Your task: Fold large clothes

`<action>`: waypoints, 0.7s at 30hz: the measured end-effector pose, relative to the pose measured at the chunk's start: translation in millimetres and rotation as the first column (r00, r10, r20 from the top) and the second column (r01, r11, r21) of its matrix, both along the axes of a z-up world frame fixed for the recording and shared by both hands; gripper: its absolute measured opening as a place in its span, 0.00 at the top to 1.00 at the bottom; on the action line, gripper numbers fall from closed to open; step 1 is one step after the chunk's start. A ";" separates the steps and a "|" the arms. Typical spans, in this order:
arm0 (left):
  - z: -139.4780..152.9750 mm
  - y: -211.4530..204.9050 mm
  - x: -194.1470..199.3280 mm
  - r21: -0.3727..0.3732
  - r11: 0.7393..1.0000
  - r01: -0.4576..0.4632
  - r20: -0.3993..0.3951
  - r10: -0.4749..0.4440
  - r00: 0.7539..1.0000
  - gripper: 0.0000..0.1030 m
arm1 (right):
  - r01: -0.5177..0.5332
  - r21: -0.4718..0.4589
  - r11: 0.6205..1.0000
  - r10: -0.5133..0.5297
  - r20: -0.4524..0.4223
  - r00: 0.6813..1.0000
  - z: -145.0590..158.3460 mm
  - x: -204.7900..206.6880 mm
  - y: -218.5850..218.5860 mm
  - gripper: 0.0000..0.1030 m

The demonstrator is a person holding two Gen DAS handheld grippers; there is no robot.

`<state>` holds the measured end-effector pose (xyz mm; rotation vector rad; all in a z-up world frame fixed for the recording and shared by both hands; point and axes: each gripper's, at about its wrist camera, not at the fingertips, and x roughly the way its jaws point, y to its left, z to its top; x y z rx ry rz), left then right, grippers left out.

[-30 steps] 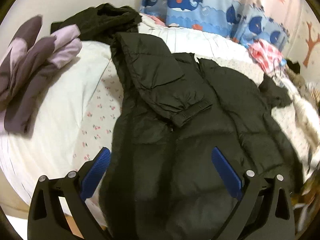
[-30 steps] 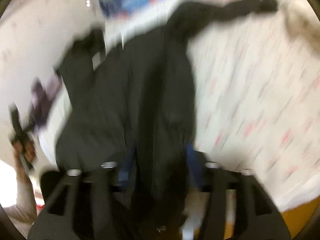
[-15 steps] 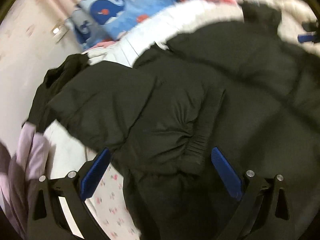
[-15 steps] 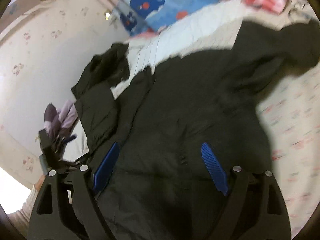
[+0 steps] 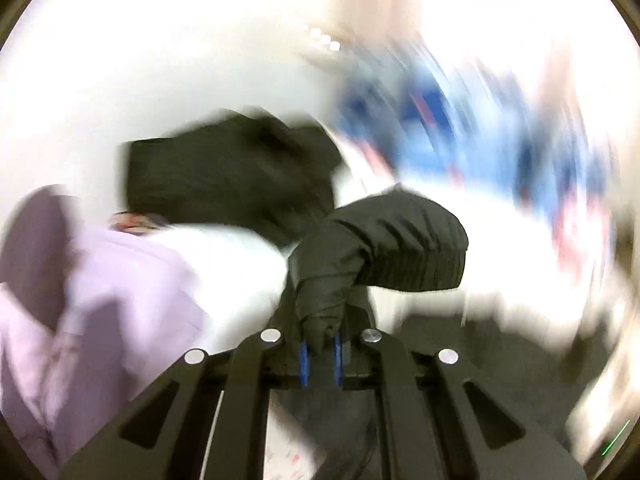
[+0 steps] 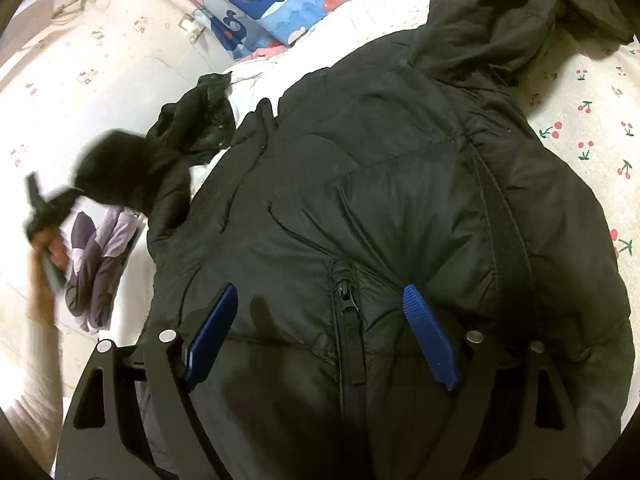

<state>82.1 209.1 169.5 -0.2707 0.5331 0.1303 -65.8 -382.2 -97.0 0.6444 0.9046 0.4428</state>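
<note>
Black puffer jacket (image 6: pixel 400 200) spread front-up across the cherry-print bed sheet (image 6: pixel 592 128), zipper (image 6: pixel 348 320) running between the right tool's (image 6: pixel 320 336) blue fingers (image 6: pixel 428 336). Right tool spread wide, holding nothing, hovering over the hem. Left tool (image 5: pixel 320 354) pinched narrow on the jacket's sleeve cuff (image 5: pixel 384 252), raised beside a lilac garment (image 5: pixel 112 300); much blur there.

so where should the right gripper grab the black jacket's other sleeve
Take the sleeve at its cuff end, far right on the sheet, coming over the jacket body. It lies spread flat and free there. The right gripper hovers open; the left gripper pinches the opposite cuff.
</note>
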 end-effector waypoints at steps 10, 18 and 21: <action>58.2 176.2 -115.8 -0.321 0.789 -0.524 0.054 0.567 0.822 0.41 | -0.044 -0.057 0.997 0.041 -0.046 0.998 4.3 10.3 17.6 0.11; 67.6 114.7 -163.3 -0.145 0.865 -0.481 0.157 0.500 0.852 0.14 | 0.149 0.112 0.982 -0.157 0.074 0.985 50.7 -11.0 -75.4 0.11; 41.1 44.1 -147.6 -0.096 0.954 -0.283 0.124 0.293 0.948 0.09 | 0.340 0.195 0.920 -0.354 0.040 0.934 52.3 -11.5 -154.0 0.07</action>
